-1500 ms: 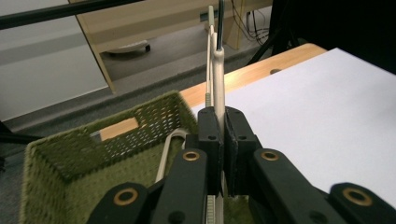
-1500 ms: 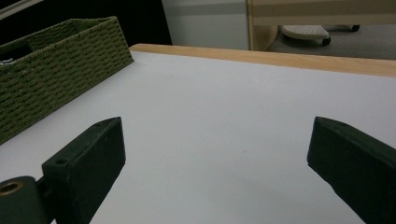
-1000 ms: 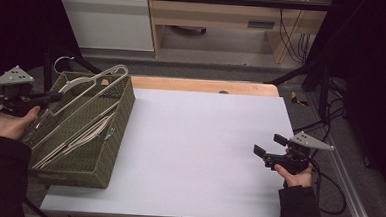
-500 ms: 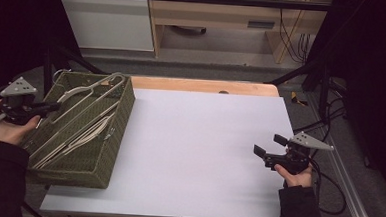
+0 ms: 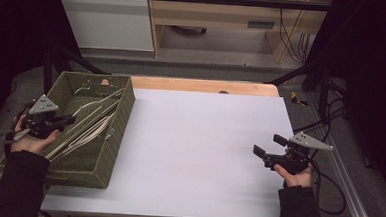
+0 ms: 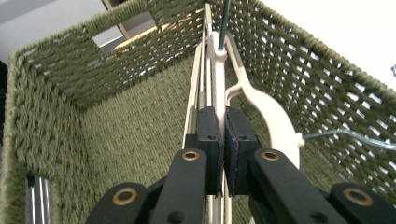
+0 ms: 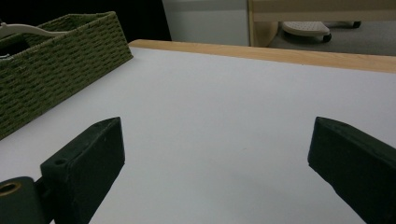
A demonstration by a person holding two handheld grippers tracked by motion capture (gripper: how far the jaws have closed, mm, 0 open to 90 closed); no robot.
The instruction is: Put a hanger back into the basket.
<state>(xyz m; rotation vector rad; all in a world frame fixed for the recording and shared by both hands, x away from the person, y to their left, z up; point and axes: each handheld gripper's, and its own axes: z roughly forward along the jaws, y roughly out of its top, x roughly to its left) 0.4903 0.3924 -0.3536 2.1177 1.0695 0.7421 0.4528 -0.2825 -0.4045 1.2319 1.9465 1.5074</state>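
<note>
At the near left edge of the worktop point(image 5: 204, 149), the left gripper point(image 6: 222, 135) reaches into the green woven basket point(image 5: 109, 149). Its jaws are pressed almost together and pinch a thin cream-coloured bar of a clothes hanger point(image 6: 261, 100); this hanger lies lengthwise in the basket, beside other pale hangers and a metal one. Its curved part rests against the basket wall, and the hook end points to the far corner. On the near right side, the right gripper point(image 5: 270, 147) is held in the person's hand just above the white surface, well apart from the basket. Its jaws are spread wide with nothing between them. Farther away, the wooden edge of the worktop is visible.
</note>
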